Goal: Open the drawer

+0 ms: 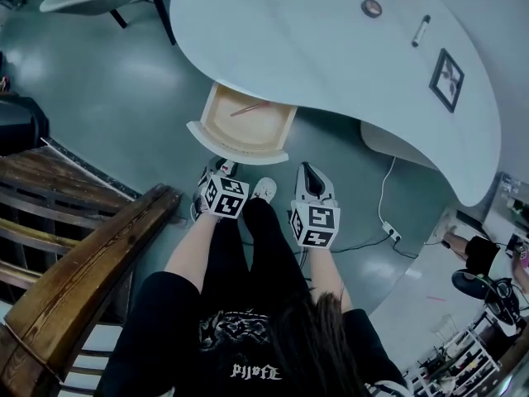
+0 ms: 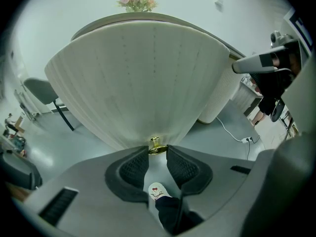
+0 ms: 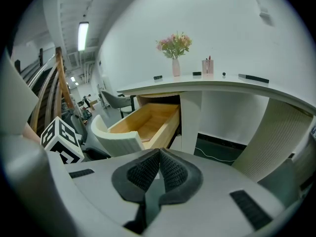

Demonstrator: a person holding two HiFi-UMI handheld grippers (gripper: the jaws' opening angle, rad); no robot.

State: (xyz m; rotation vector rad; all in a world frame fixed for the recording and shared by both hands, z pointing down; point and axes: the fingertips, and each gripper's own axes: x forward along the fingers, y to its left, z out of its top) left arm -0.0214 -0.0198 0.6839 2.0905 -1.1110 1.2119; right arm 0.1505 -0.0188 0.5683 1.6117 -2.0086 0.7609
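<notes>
A glossy grey-green floor (image 1: 124,81) spreads beneath a curved white table (image 1: 331,48) that stands on a ribbed pedestal (image 3: 281,137). A dark wooden stair rail (image 1: 83,271) runs along the left. A grey chair (image 2: 42,90) stands further off. A ceiling strip light (image 3: 82,35) glows beside the plain white wall (image 3: 222,23).

Head view looks steeply down over drawer (image 1: 248,122); left gripper view close against its front at knob (image 2: 157,145); right gripper view sidelong, farther, same drawer.
</notes>
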